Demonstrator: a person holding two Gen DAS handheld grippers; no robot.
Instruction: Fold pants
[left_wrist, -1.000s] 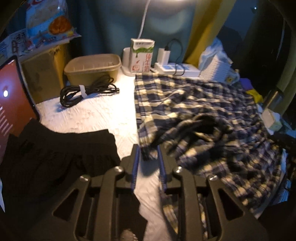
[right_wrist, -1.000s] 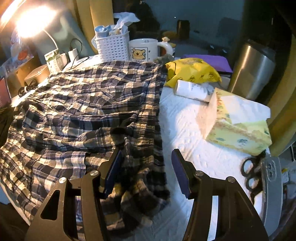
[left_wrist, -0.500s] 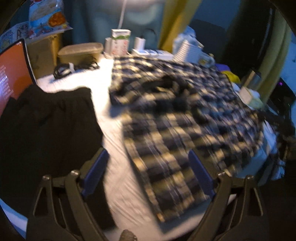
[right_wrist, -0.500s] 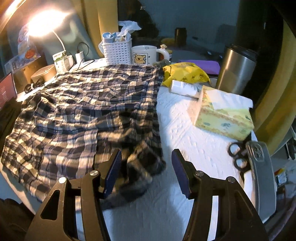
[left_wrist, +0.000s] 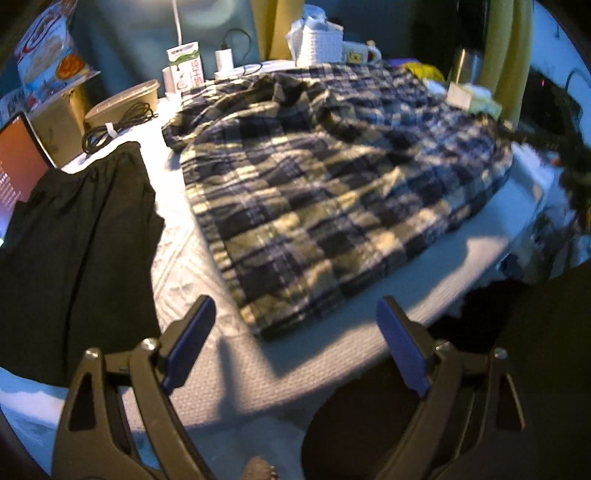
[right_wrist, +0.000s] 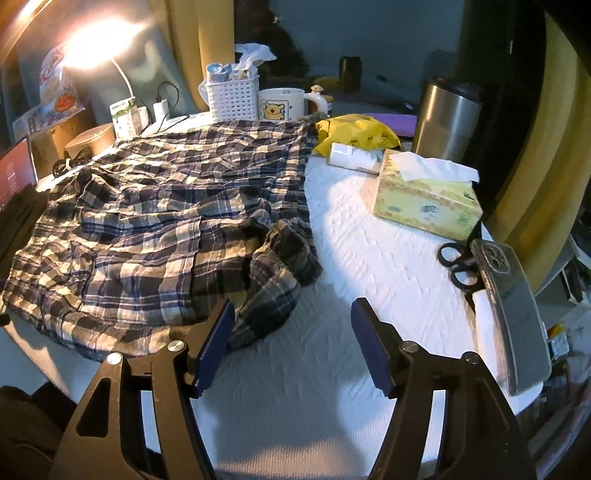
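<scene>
Left wrist view: the left gripper hangs over the near edge of the white table, its 2 blue pads spread wide with only bare cover between them. 1 pair of plaid pants lies spread on the table ahead, rumpled. Its long axis runs from the near hem, just beyond the pads, away toward the far right of the table; which end is the waist cannot be told. 1 black garment lies flat to the left, beside the pants and apart from them by a strip of white. Behind it stand 1 lit screen, 1 coiled cable, 1 tub and 1 carton.

Right wrist view: the right gripper has its jaws opening; a loose plaid fold lies just past the left pad, not pressed by either pad. The pants cover the left half of the table, long axis running left to right, a bunched flap at the near right corner. To the right lie 1 tissue box, 1 pair of scissors, 1 phone, 1 steel tumbler, 1 yellow bag and 1 small tube. At the back stand 1 white basket and 1 mug.
</scene>
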